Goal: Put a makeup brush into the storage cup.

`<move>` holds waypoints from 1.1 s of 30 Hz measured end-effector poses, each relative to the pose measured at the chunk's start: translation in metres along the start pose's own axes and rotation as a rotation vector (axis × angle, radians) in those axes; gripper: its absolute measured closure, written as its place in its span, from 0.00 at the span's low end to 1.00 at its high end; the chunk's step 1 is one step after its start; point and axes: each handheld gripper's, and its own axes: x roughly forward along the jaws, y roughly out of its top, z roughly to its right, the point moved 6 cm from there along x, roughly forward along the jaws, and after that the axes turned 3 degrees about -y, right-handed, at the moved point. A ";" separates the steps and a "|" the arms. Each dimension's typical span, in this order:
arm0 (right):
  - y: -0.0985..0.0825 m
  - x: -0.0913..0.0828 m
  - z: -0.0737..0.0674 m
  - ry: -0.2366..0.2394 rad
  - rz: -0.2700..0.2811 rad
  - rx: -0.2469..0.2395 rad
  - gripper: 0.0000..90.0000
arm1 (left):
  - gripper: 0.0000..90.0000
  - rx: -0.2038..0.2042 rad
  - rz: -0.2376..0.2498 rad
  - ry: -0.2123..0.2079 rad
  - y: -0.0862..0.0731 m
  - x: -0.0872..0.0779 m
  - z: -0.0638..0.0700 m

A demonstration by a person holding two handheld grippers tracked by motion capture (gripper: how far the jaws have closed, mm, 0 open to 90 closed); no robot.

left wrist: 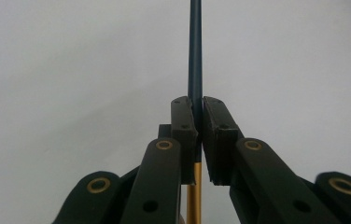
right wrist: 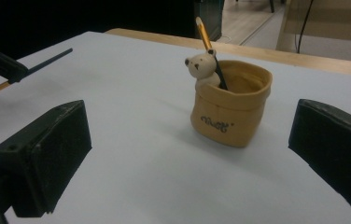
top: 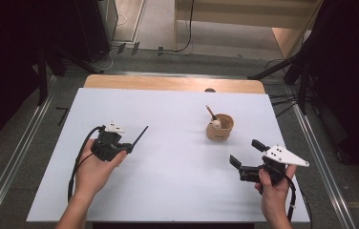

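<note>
From my remote seat, the nearest thing is my right gripper (top: 246, 157), held in a hand at the near right of the table (top: 177, 191); its jaws stand wide apart with nothing between them, and in the right gripper view the two black pads, blocky and matt, are each cut off by the frame's edge; the grey three-cornered plate on top is plain in the high view; my left gripper (top: 131, 147), at the near left, is clenched on a thin pencil (top: 140, 136); in the left gripper view the pads (left wrist: 184, 122) pinch that pencil (left wrist: 195, 56) at the junction of its dark teal shaft and its gold lower section, and both ends run out of the frame, so I cannot make out its tip there; in the right gripper view the same pencil (right wrist: 47, 61) is seen far left, dark point forward, pale end trailing, lifted clear of the white, smooth tabletop; farther off, right of centre, stands the holder (top: 219, 127), a tan, soft-looking pouch shape with a rolled rim, small lettering I cannot read, and a cream bear figure (right wrist: 201, 67) on its edge; a second pencil (right wrist: 209, 46) leans inside it, its lower part hidden by the wall; beyond, the table's wooden edge shows past the white sheet.
</note>
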 end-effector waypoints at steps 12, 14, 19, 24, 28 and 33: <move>0.039 0.029 -0.030 0.022 0.027 -0.008 0.01 | 0.94 0.021 0.098 -0.067 0.022 0.008 0.018; 0.043 0.033 -0.034 0.027 0.031 -0.010 0.01 | 0.94 0.022 0.121 -0.085 0.026 0.009 0.020; 0.051 0.041 -0.042 0.043 0.036 -0.001 0.01 | 0.94 0.026 0.156 -0.107 0.031 0.008 0.025; 0.064 0.052 -0.051 0.061 0.036 0.012 0.05 | 0.94 0.010 0.206 -0.126 0.032 0.008 0.029; 0.068 0.058 -0.061 0.095 0.039 0.037 0.11 | 0.94 0.010 0.246 -0.152 0.034 0.007 0.032; 0.065 0.065 -0.074 0.134 0.028 0.049 0.14 | 0.94 0.044 0.291 -0.213 0.037 0.008 0.045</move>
